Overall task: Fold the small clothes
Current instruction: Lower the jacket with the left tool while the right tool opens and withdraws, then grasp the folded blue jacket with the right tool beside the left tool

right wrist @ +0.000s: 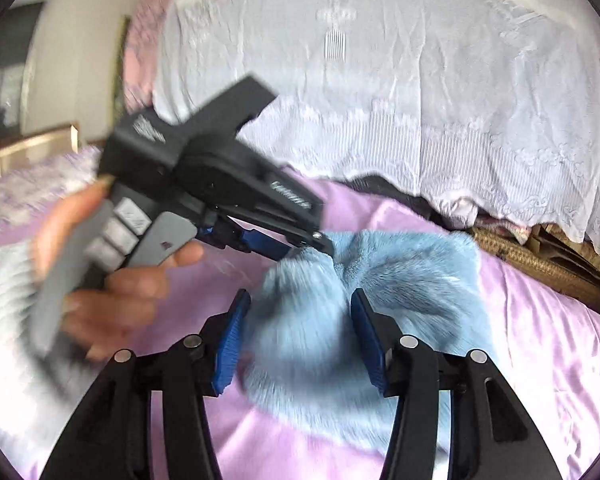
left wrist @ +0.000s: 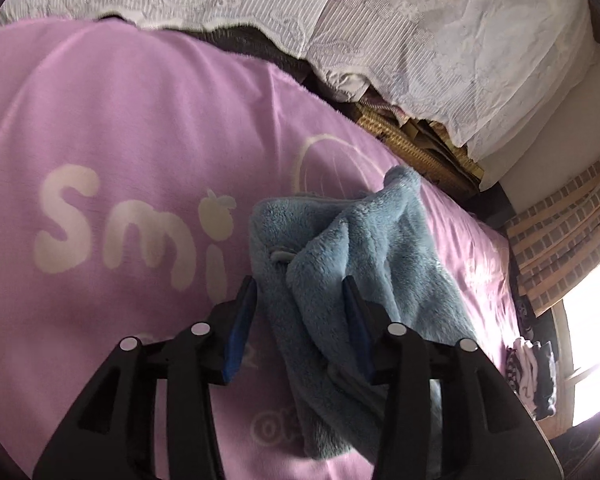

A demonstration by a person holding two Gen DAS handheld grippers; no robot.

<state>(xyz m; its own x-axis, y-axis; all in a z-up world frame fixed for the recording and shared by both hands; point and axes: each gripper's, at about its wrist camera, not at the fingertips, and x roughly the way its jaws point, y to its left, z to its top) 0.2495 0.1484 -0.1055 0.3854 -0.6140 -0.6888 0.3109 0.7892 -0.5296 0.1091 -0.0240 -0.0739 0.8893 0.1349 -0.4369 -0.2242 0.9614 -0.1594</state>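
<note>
Pink-lilac plush blanket with pale "Smi" lettering covered the bed, smooth short nap, satiny sheen in the right wrist view. Left gripper, black plastic with blue ribbed pads, had jaws set wide, straddling the near part of the fluffy light-blue fleece garment without pinching it, as far as the left wrist view showed. In the right wrist view the same left gripper was seen from the side, blurred, held in a bare hand with a grey knit cuff, its tip touching the upper left of the garment; whether it gripped fabric there could not be told. Garment lay bunched on the blanket toward its right edge, thick shaggy pile, loosely folded with a raised crease down the middle, a small grey cord loop at the fold, one corner peaking at the far end. Right gripper, same black frame and blue pads, jaws wide apart around the blurred near bulge of the garment, nothing clamped. Beyond the blanket's far edge hung a white lace cloth, crinkled, striped weave, over brown woven wicker. Far right: brick-pattern panel and a small dark-and-white cloth pile.
</note>
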